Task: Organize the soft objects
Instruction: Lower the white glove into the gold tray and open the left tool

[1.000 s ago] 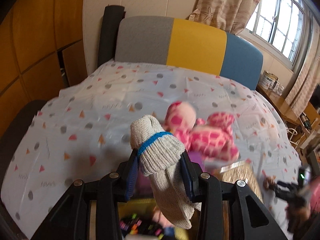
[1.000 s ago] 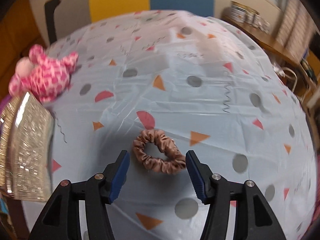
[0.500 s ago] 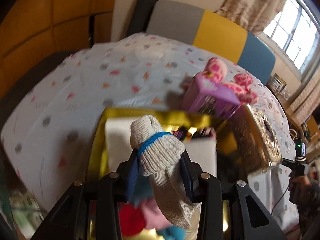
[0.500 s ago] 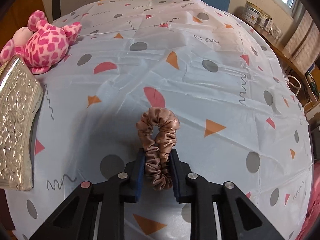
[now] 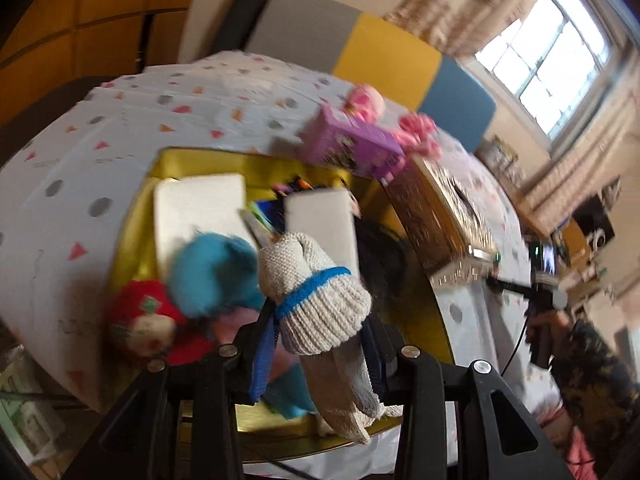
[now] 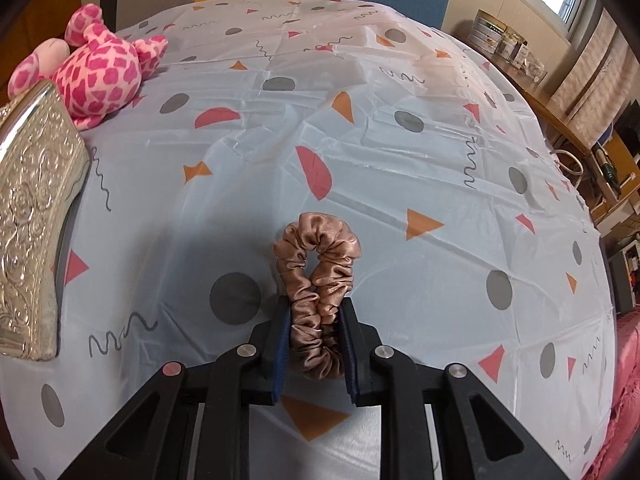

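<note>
My left gripper (image 5: 320,320) is shut on a grey knit glove (image 5: 316,292) with a blue band, held over an open gold box (image 5: 416,312). In the box lie a blue soft toy (image 5: 212,268), a red soft toy (image 5: 144,316) and white foam blocks (image 5: 196,208). My right gripper (image 6: 314,336) is shut on a tan satin scrunchie (image 6: 316,276), held upright just above the patterned tablecloth (image 6: 400,160). A pink spotted plush (image 6: 100,76) lies at the far left of the table; it also shows in the left wrist view (image 5: 412,128).
The box's embossed silver lid (image 6: 28,220) stands open at the left, also in the left wrist view (image 5: 444,208). A purple box (image 5: 352,144) sits behind the gold box. A chair back (image 5: 360,52) in grey, yellow and blue stands beyond the table. A shelf with jars (image 6: 508,40) is at right.
My left gripper has swung with the glove from above the tablecloth to over the open gold box. My right gripper has closed on the scrunchie and lifted it upright.
</note>
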The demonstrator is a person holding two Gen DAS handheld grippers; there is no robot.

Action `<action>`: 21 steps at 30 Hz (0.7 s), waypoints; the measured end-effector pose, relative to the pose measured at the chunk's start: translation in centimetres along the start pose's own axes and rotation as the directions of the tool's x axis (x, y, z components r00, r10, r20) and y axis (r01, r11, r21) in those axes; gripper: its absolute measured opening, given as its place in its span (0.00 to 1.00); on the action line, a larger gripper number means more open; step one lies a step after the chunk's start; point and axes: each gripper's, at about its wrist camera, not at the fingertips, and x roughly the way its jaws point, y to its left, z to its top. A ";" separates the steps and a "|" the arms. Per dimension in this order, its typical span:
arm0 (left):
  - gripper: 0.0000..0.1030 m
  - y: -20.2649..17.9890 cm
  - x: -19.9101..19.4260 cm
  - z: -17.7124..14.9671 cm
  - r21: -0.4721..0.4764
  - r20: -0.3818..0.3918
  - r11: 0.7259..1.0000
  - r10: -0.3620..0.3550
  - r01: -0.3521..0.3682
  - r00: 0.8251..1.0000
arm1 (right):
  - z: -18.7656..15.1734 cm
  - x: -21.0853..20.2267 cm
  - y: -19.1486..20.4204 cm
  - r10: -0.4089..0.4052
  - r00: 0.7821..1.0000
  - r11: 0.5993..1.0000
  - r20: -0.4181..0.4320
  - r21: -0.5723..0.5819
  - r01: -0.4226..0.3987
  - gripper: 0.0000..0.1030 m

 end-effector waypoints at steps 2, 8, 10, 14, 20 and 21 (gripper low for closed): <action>0.39 -1.3 1.3 -0.6 0.039 -0.029 0.999 0.011 -0.010 1.000 | -0.3 -0.2 0.3 -0.012 1.000 1.000 -0.003 0.000 0.012 0.19; 0.42 -2.8 5.3 -1.4 0.090 -0.052 0.990 0.110 -0.105 0.993 | -1.5 -0.8 1.1 -0.045 0.999 0.999 -0.003 0.009 0.045 0.18; 0.46 -3.0 6.0 -1.6 0.105 -0.043 0.987 0.130 -0.125 0.991 | -1.9 -1.1 1.2 -0.048 0.999 0.999 0.000 0.022 0.048 0.18; 0.77 -4.1 6.2 -1.8 0.159 -0.003 0.968 0.195 -0.192 0.981 | -2.4 -1.4 1.2 -0.048 0.999 0.997 0.001 0.053 0.048 0.18; 0.88 -4.5 2.8 -2.0 0.168 0.148 0.933 0.295 -0.318 0.944 | -2.9 -1.6 1.7 -0.077 0.997 0.995 0.015 0.063 0.076 0.18; 0.88 -4.4 2.2 -2.1 0.167 0.167 0.928 0.307 -0.334 0.937 | -3.0 -1.6 1.8 -0.082 0.996 0.994 0.020 0.068 0.080 0.18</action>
